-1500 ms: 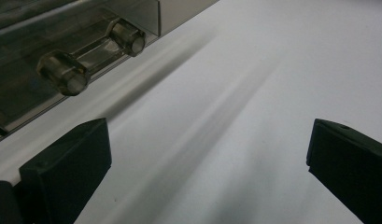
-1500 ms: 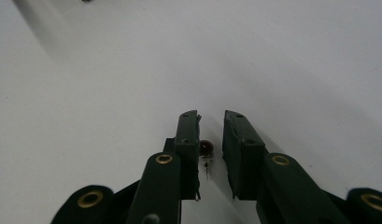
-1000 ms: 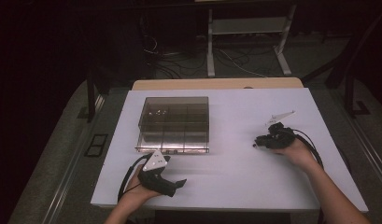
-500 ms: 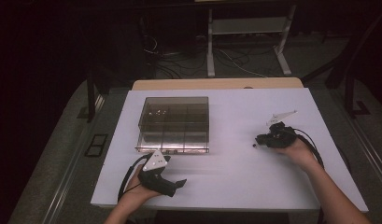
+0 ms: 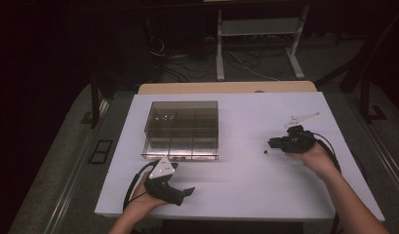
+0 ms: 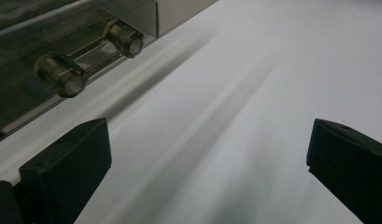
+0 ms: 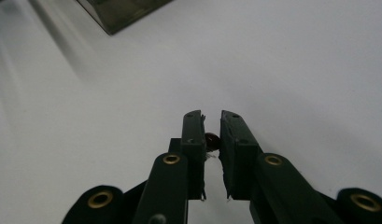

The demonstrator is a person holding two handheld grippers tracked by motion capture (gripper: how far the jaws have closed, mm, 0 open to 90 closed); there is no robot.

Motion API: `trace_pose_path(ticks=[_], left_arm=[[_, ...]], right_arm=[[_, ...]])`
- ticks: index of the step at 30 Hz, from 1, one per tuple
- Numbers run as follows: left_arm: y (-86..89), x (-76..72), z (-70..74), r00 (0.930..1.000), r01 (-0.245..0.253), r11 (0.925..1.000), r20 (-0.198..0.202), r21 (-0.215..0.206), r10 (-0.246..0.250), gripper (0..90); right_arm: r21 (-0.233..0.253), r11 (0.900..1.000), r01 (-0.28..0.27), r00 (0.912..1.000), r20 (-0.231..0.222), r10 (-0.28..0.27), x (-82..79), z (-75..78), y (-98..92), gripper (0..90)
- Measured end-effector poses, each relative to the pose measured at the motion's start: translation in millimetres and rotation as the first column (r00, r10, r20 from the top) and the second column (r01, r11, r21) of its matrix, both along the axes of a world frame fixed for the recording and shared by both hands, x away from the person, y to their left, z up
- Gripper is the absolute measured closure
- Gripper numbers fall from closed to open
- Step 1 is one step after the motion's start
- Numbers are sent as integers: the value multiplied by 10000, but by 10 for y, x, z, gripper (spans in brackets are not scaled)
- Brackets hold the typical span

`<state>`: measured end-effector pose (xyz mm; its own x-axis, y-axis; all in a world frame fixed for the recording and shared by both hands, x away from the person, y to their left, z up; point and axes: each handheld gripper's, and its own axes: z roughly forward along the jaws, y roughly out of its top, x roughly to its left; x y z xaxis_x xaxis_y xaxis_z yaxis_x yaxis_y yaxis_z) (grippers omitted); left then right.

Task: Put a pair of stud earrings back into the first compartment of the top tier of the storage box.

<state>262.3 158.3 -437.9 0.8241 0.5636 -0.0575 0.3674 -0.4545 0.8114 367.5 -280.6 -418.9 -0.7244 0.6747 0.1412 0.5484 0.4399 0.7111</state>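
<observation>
White worktop (image 5: 236,170), dark room. Right gripper (image 7: 212,122) nearly closed around small dark part (image 7: 211,140) right of clear box (image 5: 181,129); part may slip free. Left gripper (image 6: 207,154) wide apart, idle.

Small dark round piece (image 7: 211,140) between jaws

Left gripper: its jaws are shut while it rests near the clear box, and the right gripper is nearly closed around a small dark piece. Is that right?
Not quite. The left gripper is open: the left gripper view shows its jaws wide apart over the bare table, beside the clear box. The rest holds: the right gripper is nearly closed around the small dark piece.
</observation>
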Motion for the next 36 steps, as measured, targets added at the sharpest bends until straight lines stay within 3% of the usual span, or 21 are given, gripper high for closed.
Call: trace_pose_path(ticks=[20, 36], left_arm=[[5, 6, -8, 10000, 12, 10000, -46, -14, -12, 0], [5, 14, -9, 9999, -24, 10000, -115, -38, 23, 0]], right_arm=[[395, 9955, -857, 9959, 328, 845, -129, 198, 212, 791], [812, 9841, -1579, 9861, 660, 1528, -196, 396, 438, 790]])
